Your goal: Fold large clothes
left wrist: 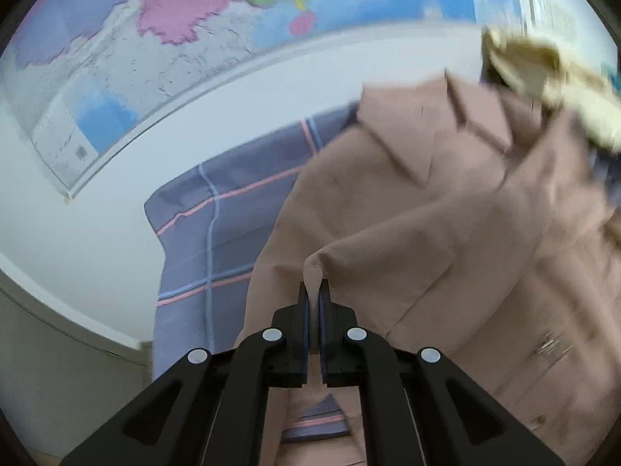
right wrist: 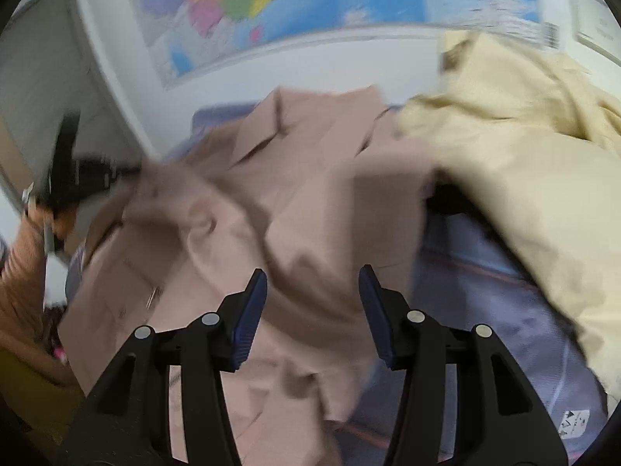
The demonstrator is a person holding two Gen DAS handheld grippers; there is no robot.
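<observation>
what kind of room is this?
Likely a bedroom or home room: a plaid sheet covers the surface, a big wall map hangs behind, and clothes, a pink coat and a cream garment, lie on it.

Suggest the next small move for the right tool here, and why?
Probably ease the right tool down and close it on the pink-beige coat. Its jaws stand open with nothing pressed between them, while the left tool is already shut on a raised fold of that coat. A second grip would let both hands spread it over the plaid sheet.

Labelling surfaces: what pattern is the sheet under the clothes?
The sheet is grey-purple with pink and light-blue check lines, clearest in the left wrist view.
</observation>
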